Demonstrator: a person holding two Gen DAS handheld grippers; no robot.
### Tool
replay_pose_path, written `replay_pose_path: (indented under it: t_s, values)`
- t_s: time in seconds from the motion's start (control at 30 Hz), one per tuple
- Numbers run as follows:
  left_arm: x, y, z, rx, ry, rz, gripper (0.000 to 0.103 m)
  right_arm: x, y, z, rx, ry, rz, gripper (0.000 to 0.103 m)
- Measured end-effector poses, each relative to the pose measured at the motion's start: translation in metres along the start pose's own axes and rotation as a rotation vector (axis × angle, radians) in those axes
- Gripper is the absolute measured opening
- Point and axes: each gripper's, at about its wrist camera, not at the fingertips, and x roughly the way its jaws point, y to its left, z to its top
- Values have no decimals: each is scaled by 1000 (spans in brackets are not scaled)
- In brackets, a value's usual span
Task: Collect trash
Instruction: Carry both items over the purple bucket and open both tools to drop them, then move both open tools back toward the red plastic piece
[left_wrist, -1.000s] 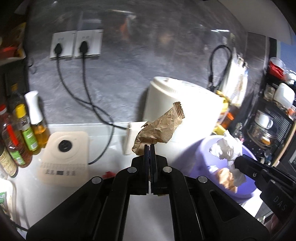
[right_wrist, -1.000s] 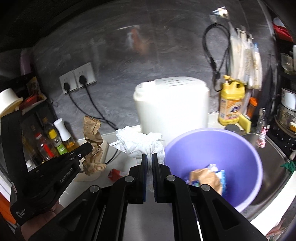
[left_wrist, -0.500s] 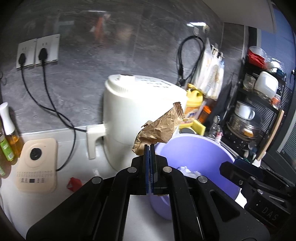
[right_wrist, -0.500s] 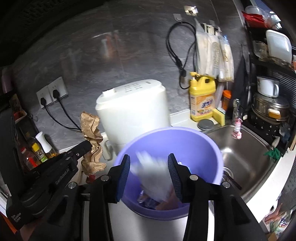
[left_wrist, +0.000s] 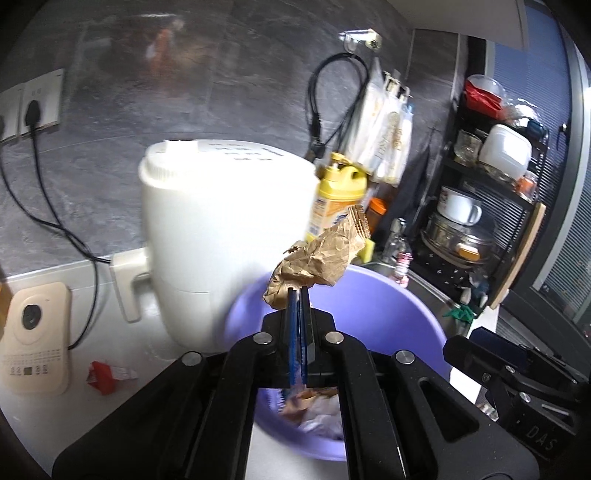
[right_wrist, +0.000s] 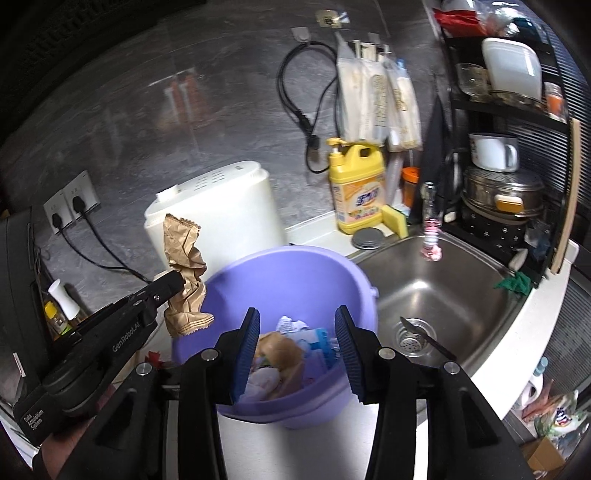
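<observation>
My left gripper is pinching the crumpled brown paper bag, its jaws just starting to ease apart, bag between them, over the near-left rim of the purple basin. My right gripper is hanging above the basin with jaws spread and nothing between them. White tissue and wrappers are lying inside. A red scrap is sitting on the counter.

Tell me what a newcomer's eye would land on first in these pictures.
First, the purple basin at the middle of the counter, beside the sink, with trash heaped inside. Next, the crumpled brown paper bag pinched in the left claw over the basin's rim. The right claw hangs open and empty above the heap.
</observation>
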Motion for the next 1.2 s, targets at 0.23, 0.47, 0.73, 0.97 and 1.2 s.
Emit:
replay_pose_path:
  t_s: [0.23,0.47,0.73,0.97,1.2]
  values:
    - [-4,9,1,-28,-27,4,74,-5,-11,-2,24,-5,-32,43]
    - [-19,36,-4,-43,-35,84,88,1,7,-4,3,5,-1,49]
    - [-44,81,-14,-94,-47,177,92,10,50,-12,-60,31,72,55]
    - [-68,115,-23,-132,-55,252,92,16,88,-20,-113,56,142,55]
    - [-88,141,-34,-161,-56,315,92,22,123,-29,-162,79,207,55]
